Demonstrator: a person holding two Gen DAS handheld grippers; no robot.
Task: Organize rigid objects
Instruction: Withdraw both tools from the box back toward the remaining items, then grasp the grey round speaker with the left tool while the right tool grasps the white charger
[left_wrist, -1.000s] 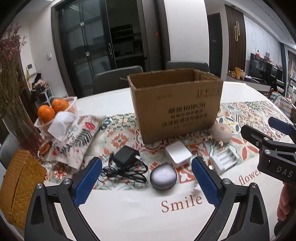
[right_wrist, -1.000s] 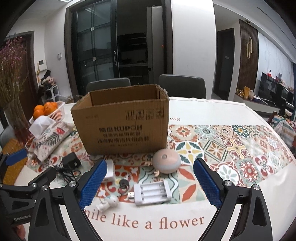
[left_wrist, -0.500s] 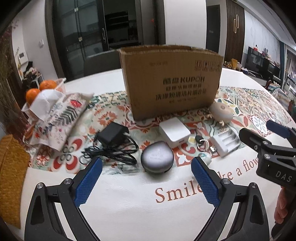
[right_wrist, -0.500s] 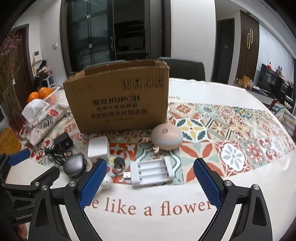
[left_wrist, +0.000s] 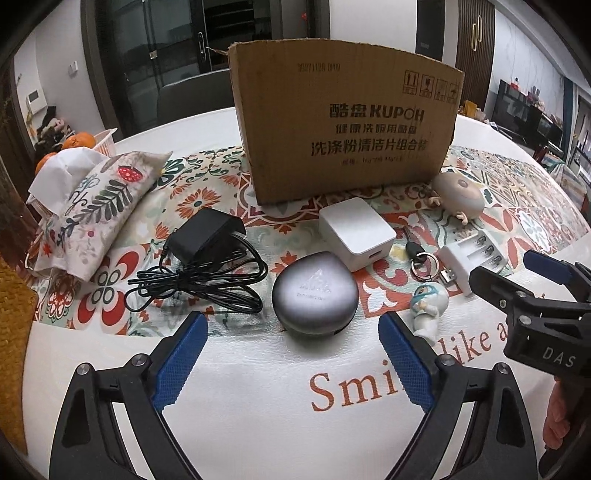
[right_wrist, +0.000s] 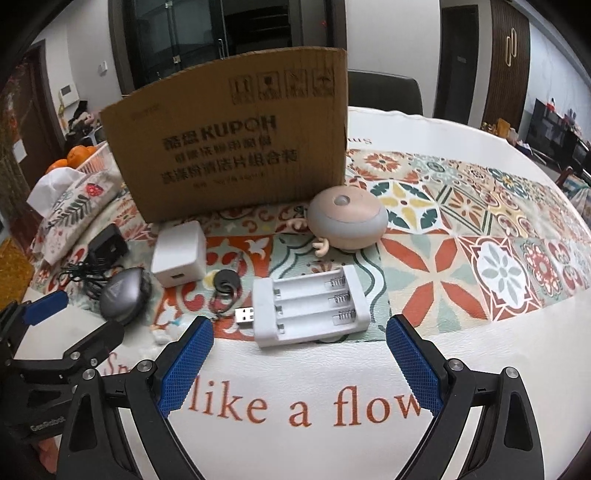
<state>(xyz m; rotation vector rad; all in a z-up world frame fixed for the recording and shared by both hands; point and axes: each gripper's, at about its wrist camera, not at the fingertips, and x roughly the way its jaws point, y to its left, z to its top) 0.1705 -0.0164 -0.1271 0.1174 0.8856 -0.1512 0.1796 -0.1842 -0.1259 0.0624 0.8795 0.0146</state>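
A: Where's the grey oval case (left_wrist: 314, 293) relative to the left tool (left_wrist: 291, 345)?

B: At twelve o'clock just beyond its blue pads (left_wrist: 177, 363), on the counter (left_wrist: 258, 406). The jaws stand wide with nothing between them, though they have just been closing a little.

A: And the right tool (right_wrist: 299, 347)?

B: Also gaping, gripping nothing. The white battery charger (right_wrist: 310, 304) lies at twelve o'clock just past its tips, the black key fob (right_wrist: 226, 281) at ten o'clock of the charger.

A: How are the hands posed?

B: Both tools tilt steeply down toward the counter, side by side.

A: The cardboard box (left_wrist: 343, 125)?

B: Upright behind everything; its inside can't be seen. A white cube adapter (left_wrist: 356, 232) and black adapter with cord (left_wrist: 199, 266) sit before it.
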